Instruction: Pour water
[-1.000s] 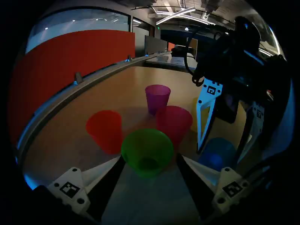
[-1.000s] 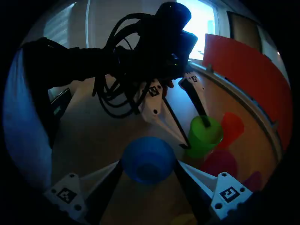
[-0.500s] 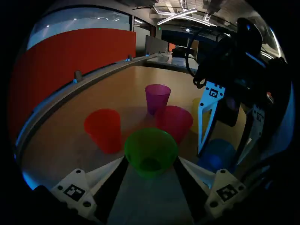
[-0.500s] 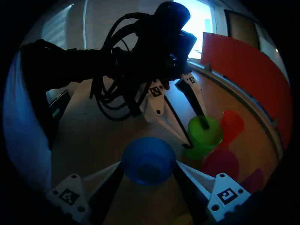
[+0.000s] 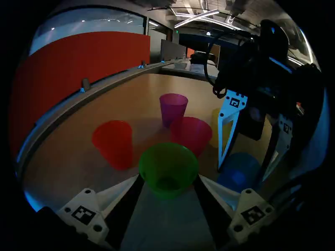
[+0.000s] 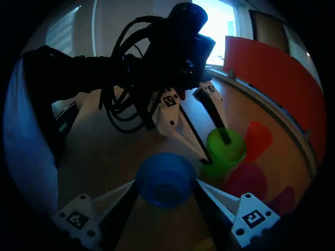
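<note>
My left gripper (image 5: 167, 179) squeezes the green cup (image 5: 168, 165) on both sides, so it sits right between my fingers. My right gripper (image 6: 165, 183) squeezes the blue cup (image 6: 165, 175) the same way. Both cups are upright and near each other at the wooden table (image 5: 125, 96).
</note>
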